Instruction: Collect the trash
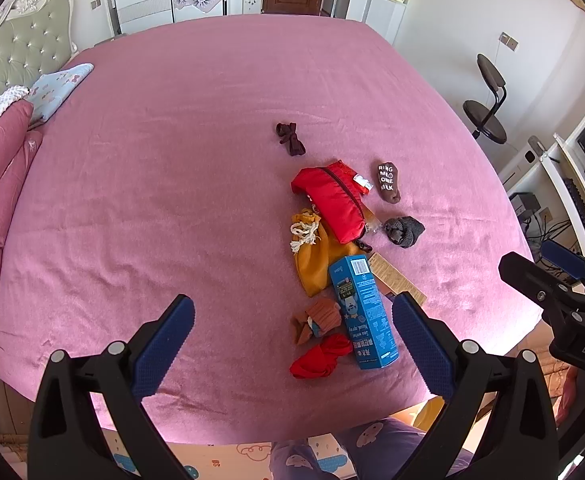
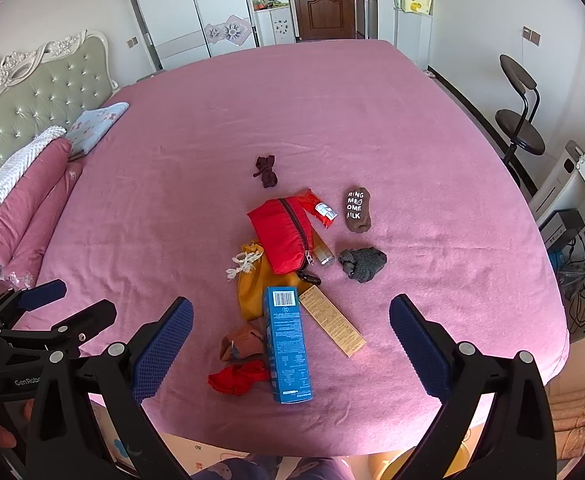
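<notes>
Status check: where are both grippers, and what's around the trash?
Left gripper open, empty; right gripper same. Blue box and tan box lie untouched on bed. Socks, pouches crowd them.

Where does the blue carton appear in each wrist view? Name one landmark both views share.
Left wrist: the blue carton lies right of centre, low, near the right tong finger.
Right wrist: the blue carton lies at centre, low, between the fingers.
Shared landmark: the red zip pouch beyond it.
</notes>
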The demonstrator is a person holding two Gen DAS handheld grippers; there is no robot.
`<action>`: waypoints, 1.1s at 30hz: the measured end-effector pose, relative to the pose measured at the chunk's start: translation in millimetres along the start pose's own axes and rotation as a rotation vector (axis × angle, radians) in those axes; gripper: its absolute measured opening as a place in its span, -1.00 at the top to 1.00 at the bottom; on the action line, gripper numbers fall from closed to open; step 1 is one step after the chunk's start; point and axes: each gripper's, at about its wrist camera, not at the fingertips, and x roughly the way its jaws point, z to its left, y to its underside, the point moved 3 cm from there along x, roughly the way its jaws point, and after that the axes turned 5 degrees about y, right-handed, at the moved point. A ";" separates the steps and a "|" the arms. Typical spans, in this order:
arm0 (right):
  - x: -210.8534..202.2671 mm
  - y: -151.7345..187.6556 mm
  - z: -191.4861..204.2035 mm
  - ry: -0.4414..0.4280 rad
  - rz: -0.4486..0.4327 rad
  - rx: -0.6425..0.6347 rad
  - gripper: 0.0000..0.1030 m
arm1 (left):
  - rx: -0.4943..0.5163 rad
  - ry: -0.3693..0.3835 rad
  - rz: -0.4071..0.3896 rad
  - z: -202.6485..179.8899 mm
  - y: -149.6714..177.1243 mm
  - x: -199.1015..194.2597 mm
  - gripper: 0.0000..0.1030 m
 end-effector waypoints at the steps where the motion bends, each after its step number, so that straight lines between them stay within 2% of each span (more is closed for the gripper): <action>1: 0.1 0.5 0.5 -0.001 0.001 0.001 -0.83 | 0.000 0.001 0.000 0.3 0.5 -0.1 -0.92; 19: 4.8 6.2 7.6 -0.001 0.020 0.013 -0.83 | 0.003 0.026 0.027 6.1 7.0 5.4 -0.92; 33: 35.6 30.4 13.6 -0.005 0.120 0.066 -0.83 | 0.028 0.036 0.118 19.9 23.1 40.1 -0.92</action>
